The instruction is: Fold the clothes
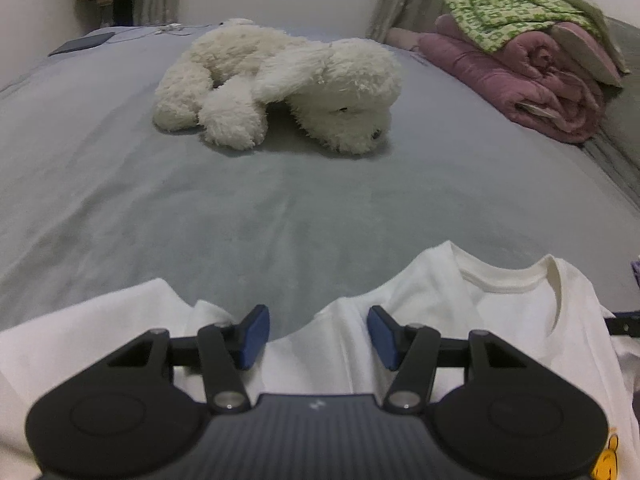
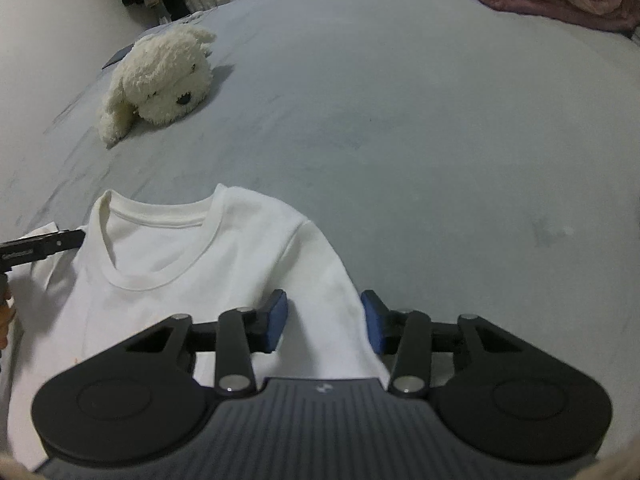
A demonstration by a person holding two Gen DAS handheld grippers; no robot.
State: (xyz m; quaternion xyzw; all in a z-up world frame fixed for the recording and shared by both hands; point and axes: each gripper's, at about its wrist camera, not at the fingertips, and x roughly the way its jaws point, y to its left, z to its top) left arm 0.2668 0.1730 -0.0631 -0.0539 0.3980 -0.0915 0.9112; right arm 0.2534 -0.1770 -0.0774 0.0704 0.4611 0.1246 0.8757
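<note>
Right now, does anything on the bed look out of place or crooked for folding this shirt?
The white T-shirt lies collar-up but unevenly: its left sleeve is bunched and creased. A plush dog lies slumped on the grey bedsheet beyond it, well apart from the shirt. Nothing looks spilled or damaged.

The grey bed sheet [image 2: 420, 128] lies bare and flat beyond the white T-shirt [image 2: 192, 264], so a gripper can pass freely over the middle and the right part. At the far left, the white plush dog [image 2: 160, 80] lies on the sheet and blocks that side. At the far right, a rolled pink blanket [image 1: 532, 80] with a green patterned cloth [image 1: 508, 12] on top stands high at the bed's edge. Between the dog and the blanket stays an open lane.
</note>
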